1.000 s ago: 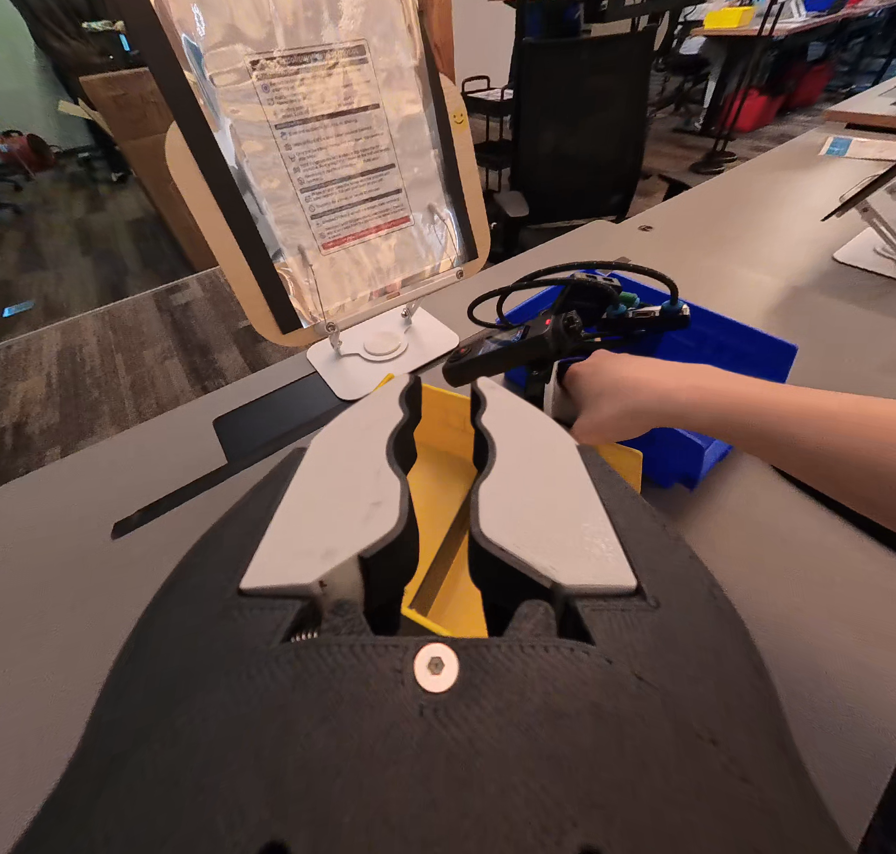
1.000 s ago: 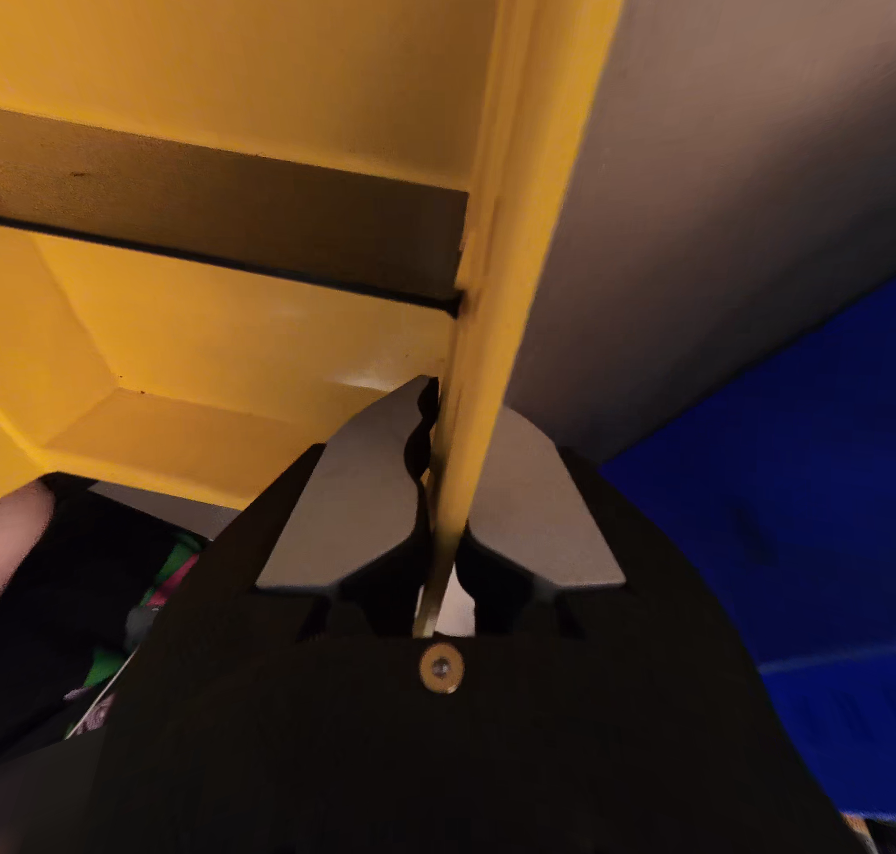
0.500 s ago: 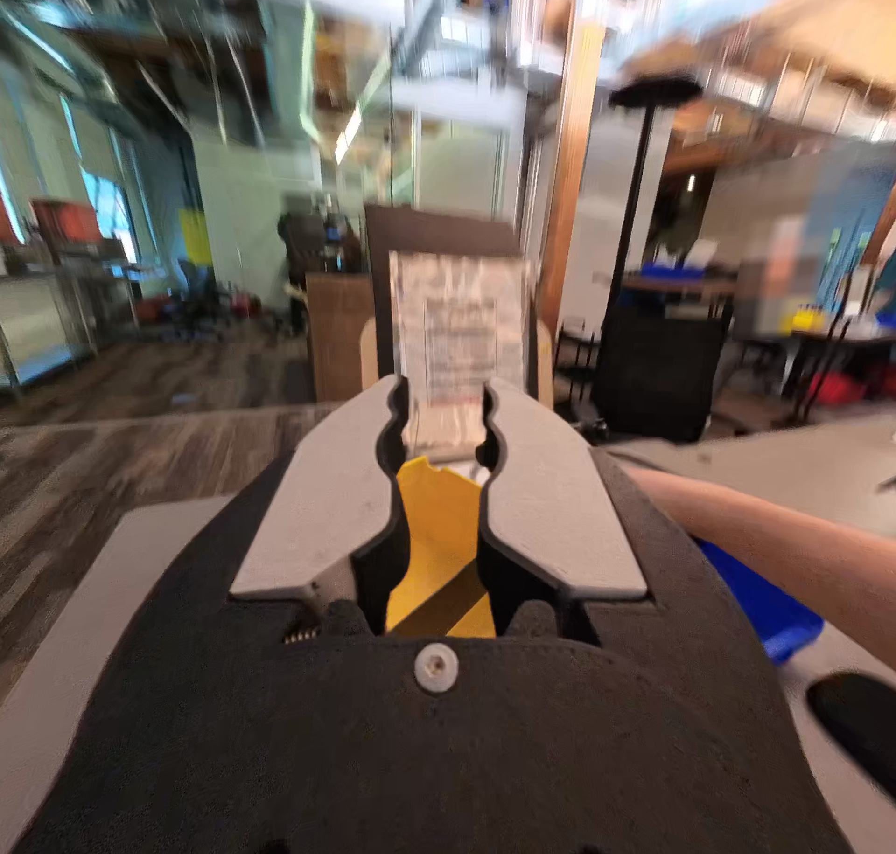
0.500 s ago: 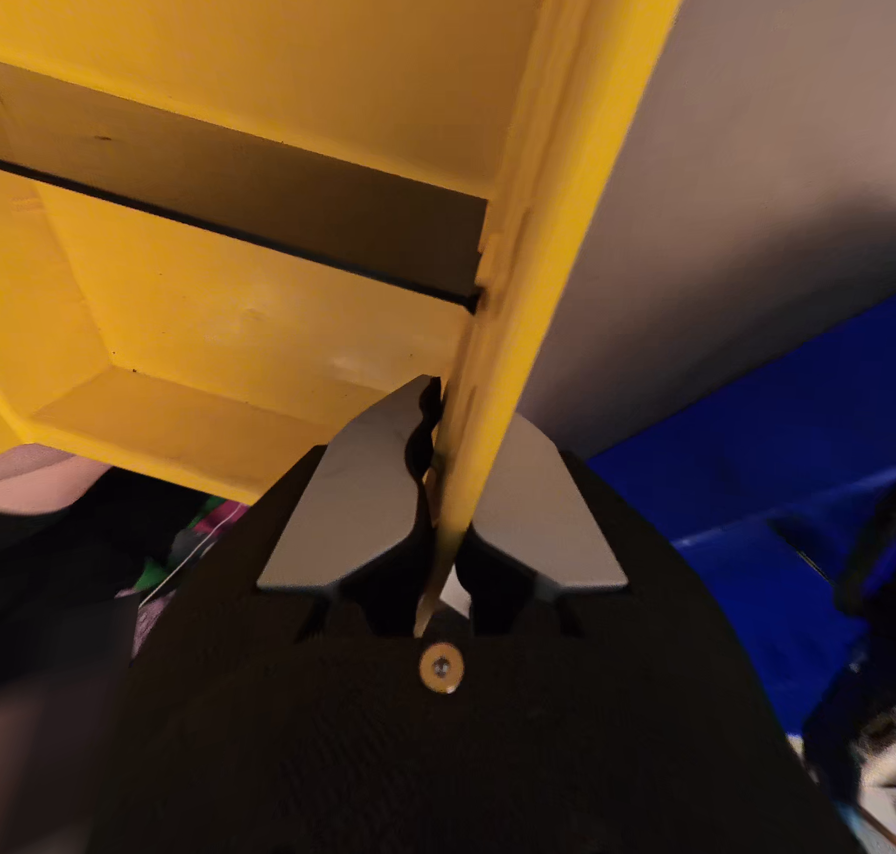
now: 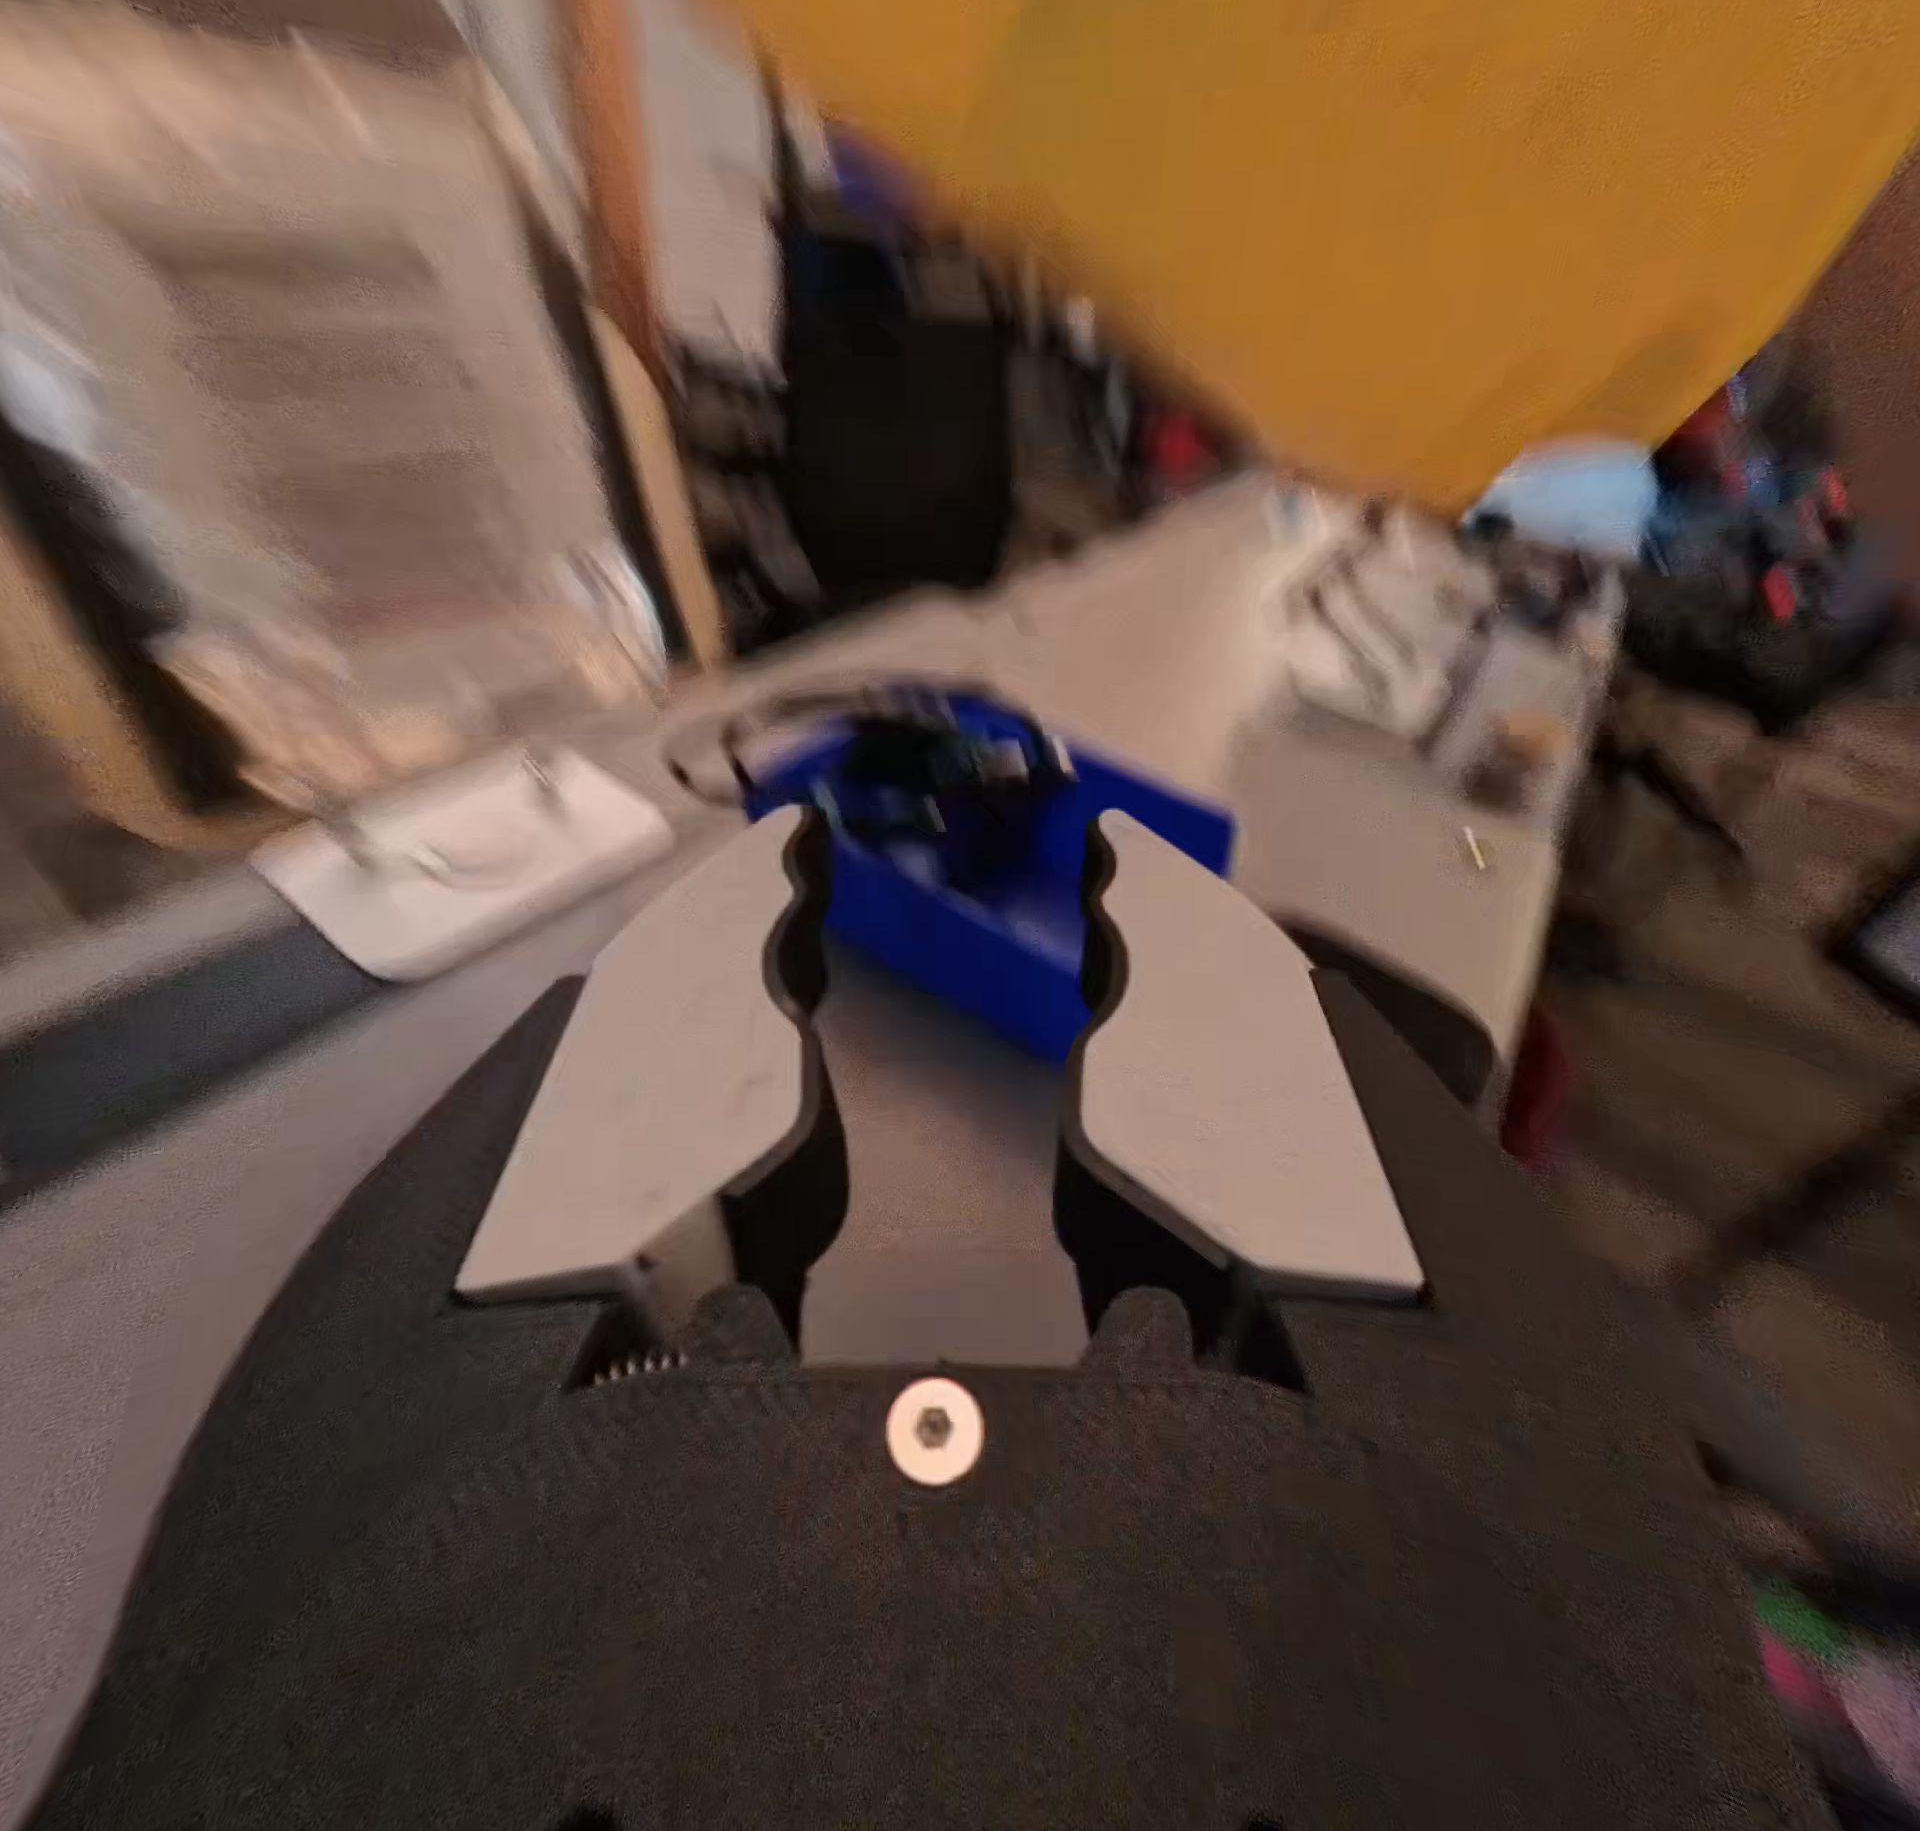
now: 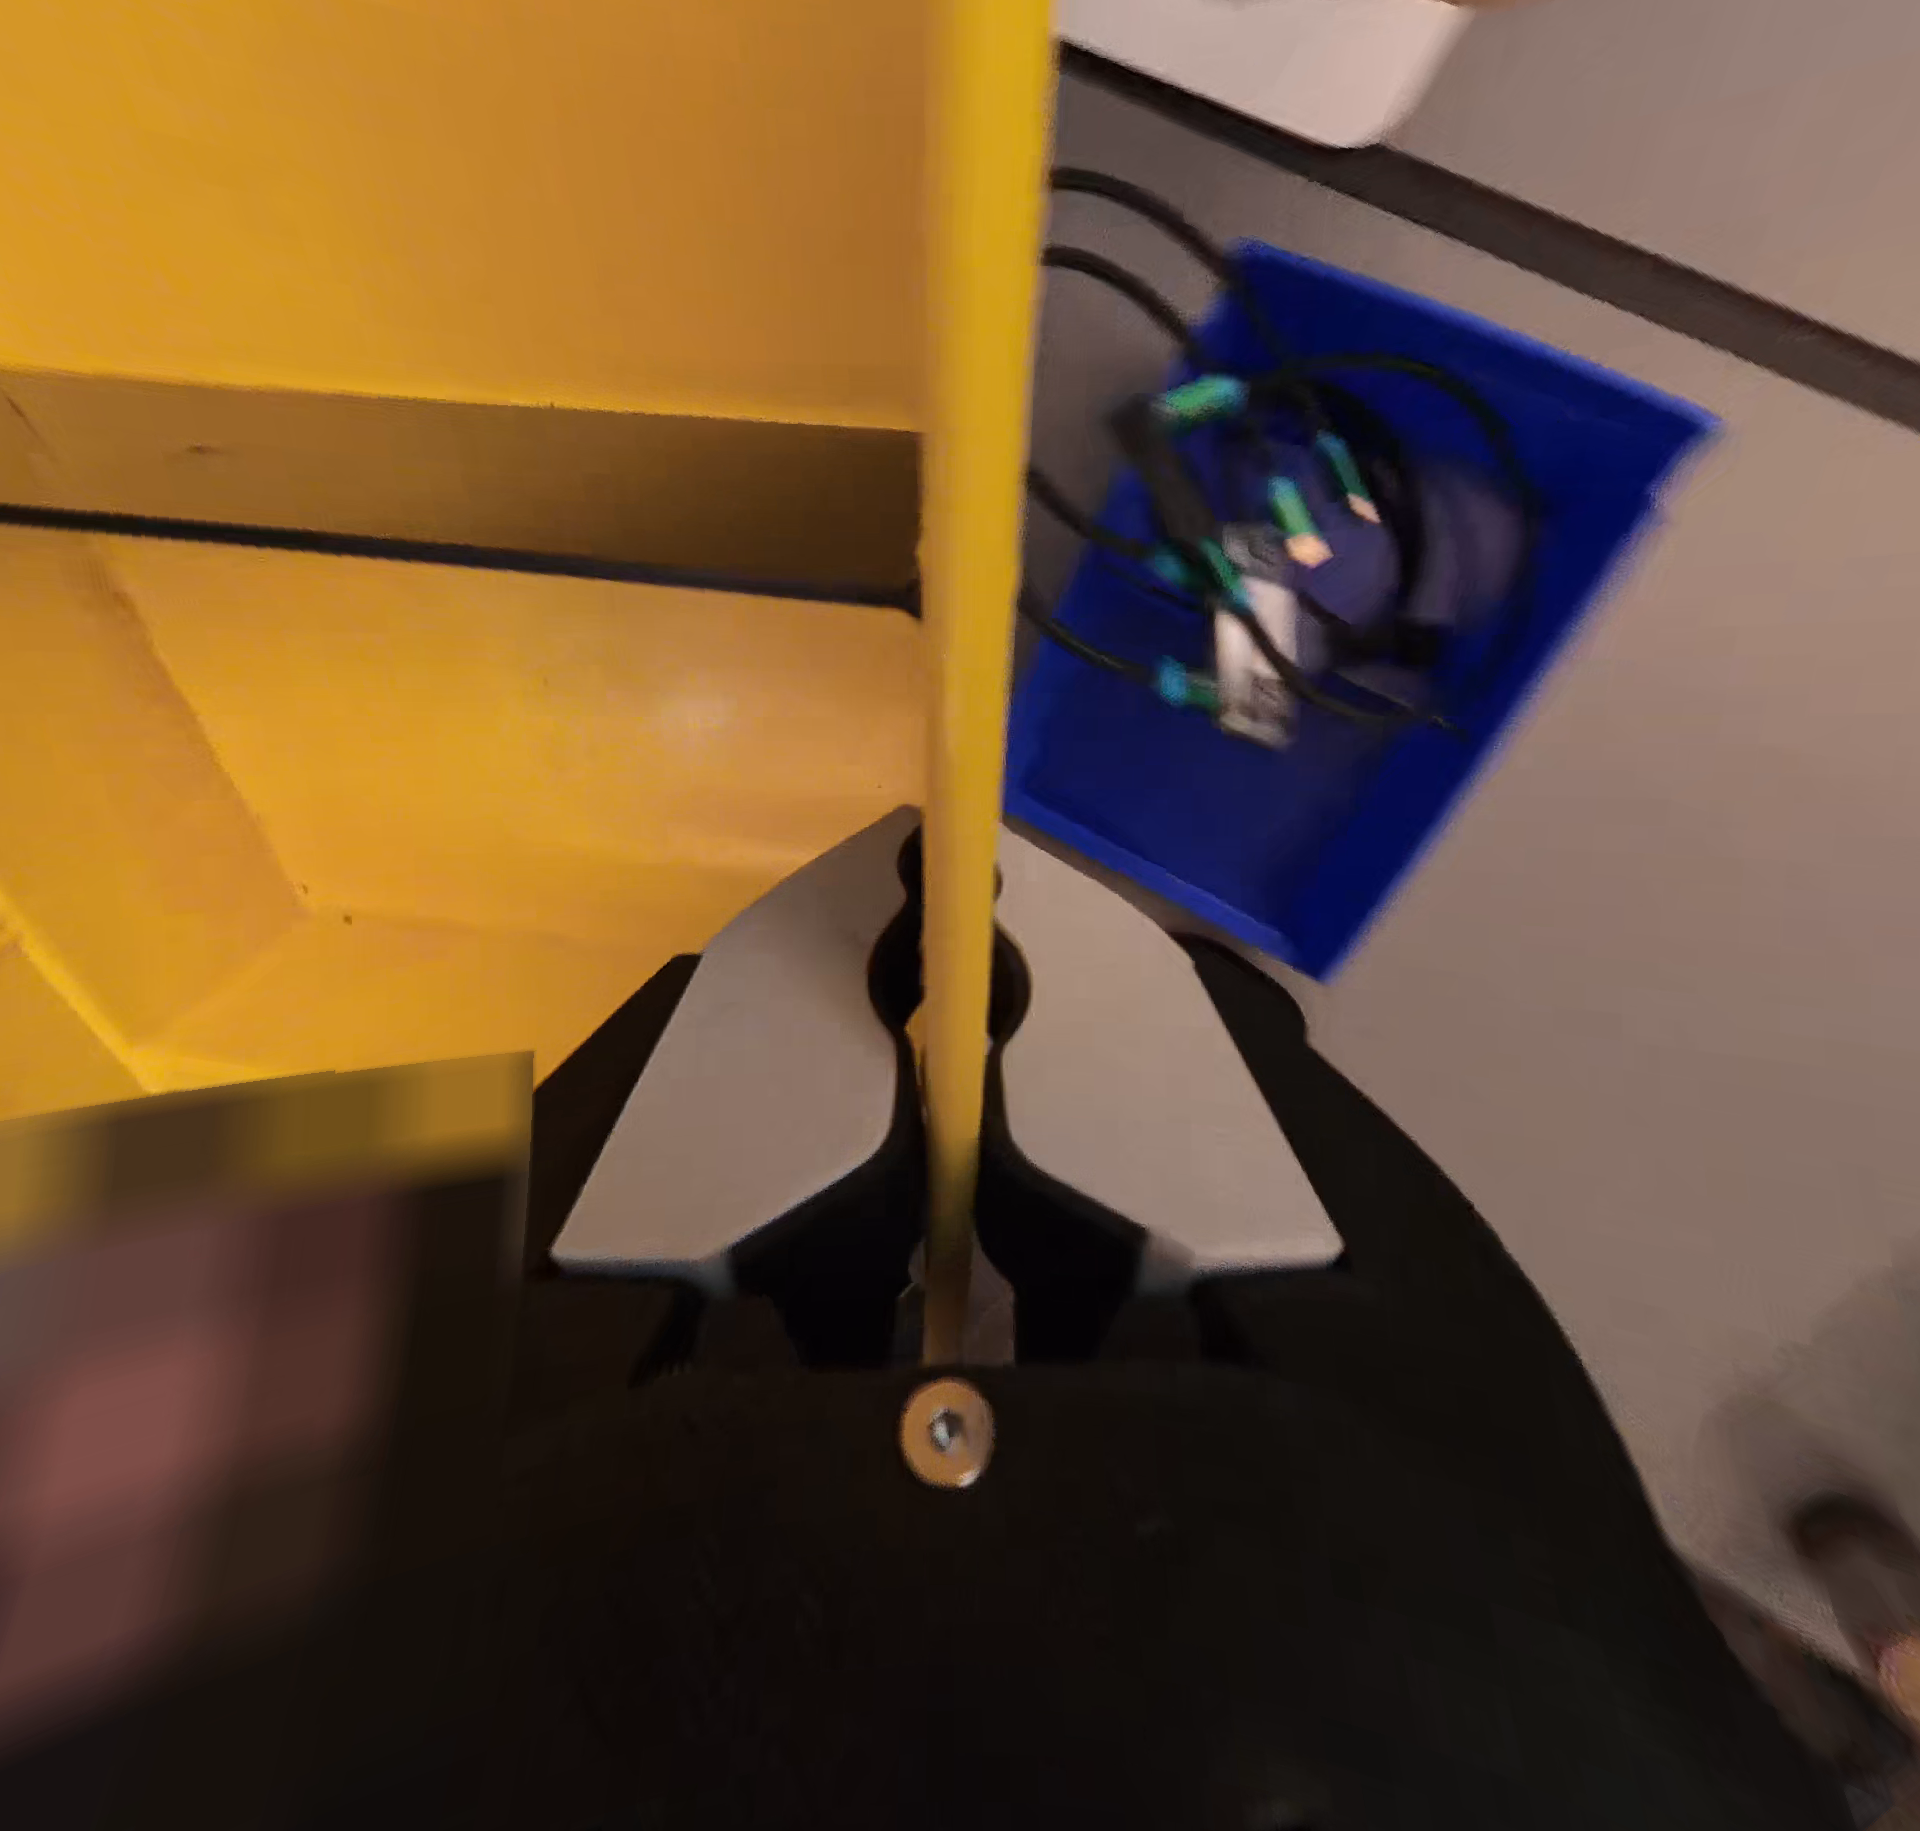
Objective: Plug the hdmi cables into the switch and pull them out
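Table [image 6: 1662, 1054] grey. Yellow bin [image 6: 468, 223] fills left of right wrist view, lifted; right gripper [image 6: 951, 908] clamps its wall. Blue bin [image 6: 1538, 493] upper right holds cables [image 6: 1288, 524] and switch [image 6: 1252, 669], long axis roughly up-down in frame. Left gripper [image 5: 948, 825] wide, empty, aimed straight at the blue bin [image 5: 956, 919]; nearer, I'd judge.

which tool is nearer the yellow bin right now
Right. The right tool is shut on the yellow bin's side wall. The left tool is open and empty, below the bin, aimed toward the blue bin.
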The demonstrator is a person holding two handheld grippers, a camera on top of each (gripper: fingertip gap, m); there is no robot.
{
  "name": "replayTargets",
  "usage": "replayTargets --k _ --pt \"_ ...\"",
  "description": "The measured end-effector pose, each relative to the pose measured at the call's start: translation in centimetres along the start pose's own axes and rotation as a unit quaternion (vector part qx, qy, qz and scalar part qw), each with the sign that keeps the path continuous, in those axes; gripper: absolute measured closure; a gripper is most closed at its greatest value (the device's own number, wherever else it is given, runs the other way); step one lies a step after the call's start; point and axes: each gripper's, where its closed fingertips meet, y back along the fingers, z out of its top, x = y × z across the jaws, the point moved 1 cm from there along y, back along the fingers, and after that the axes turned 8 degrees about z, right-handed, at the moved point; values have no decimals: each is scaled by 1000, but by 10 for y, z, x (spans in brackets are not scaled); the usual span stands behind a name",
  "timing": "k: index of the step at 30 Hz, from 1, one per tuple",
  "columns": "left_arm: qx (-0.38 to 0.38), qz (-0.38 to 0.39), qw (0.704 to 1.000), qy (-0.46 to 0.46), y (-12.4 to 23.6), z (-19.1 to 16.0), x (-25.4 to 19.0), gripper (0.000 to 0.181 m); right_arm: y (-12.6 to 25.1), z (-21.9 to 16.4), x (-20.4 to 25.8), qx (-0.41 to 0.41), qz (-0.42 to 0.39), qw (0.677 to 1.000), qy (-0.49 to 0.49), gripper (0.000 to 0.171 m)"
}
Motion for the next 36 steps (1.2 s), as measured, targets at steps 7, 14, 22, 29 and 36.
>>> replayTargets --k 7,14,22,29,36 --pt "247 -105 956 120 -172 -115 -14 131 53 -126 -149 -10 -95 983 -155 166" --pt "352 -114 914 164 -238 -206 -49 114 13 -235 -264 22 -61 957 -283 167" --pt "439 -144 881 103 -246 -244 -63 143 -37 -285 -359 -1 -100 938 -333 168" --pt "450 -103 884 68 -228 -235 3 164 -84 -293 -381 36 -97 939 -327 167" --pt "429 50 894 121 -169 -223 134 174 -127 -265 -373 71 -119 955 -263 167"
